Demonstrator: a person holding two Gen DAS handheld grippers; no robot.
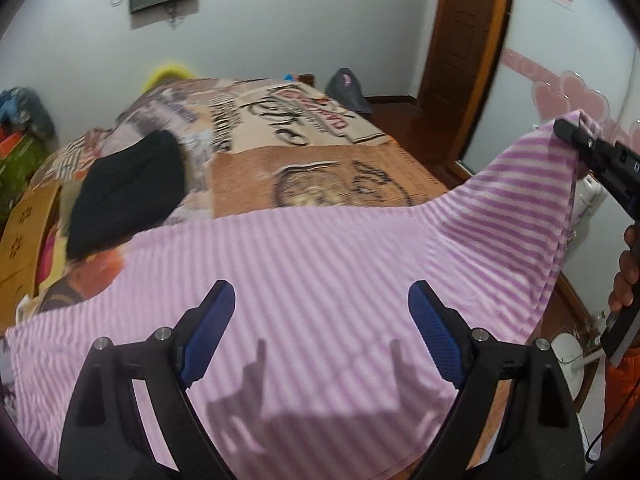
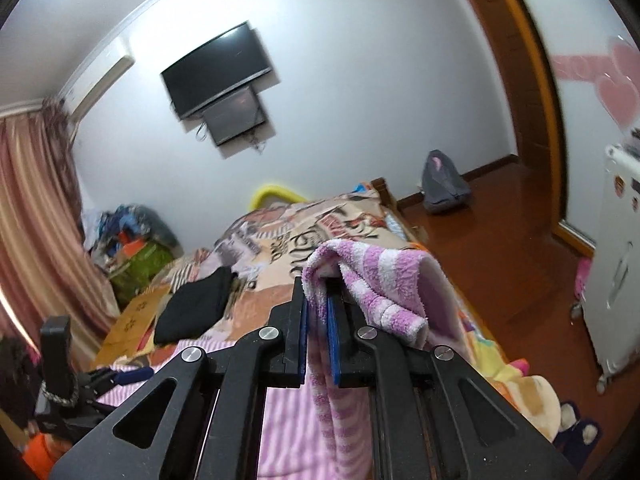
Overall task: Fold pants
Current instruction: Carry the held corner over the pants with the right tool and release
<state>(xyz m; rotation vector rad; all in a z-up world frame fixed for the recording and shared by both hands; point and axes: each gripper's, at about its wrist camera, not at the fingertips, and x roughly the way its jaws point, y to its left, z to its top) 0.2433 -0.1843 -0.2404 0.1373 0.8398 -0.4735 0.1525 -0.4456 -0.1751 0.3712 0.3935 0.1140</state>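
Note:
Pink-and-purple striped fleece pants (image 1: 300, 264) lie spread across the near part of the bed. My left gripper (image 1: 320, 288) hangs open just above them, blue pads (image 1: 218, 332) wide apart with nothing between them. At the right, one corner of the pants is lifted off the bed. My right gripper (image 1: 560, 126) is shut on that corner, with a hand on its handle. In the right wrist view the striped fabric (image 2: 384, 276) is pinched between the right gripper (image 2: 318, 280) pads, bunches over the tips and hangs down below.
A folded black garment (image 1: 124, 188) lies on the patterned bed cover (image 1: 320, 168) beyond the pants. A cardboard box (image 1: 24, 232) is at the bed's left side. To the right are wooden floor (image 2: 500, 248), a grey backpack (image 2: 442, 184), a white appliance (image 2: 616, 260) and a plush toy (image 2: 532, 400).

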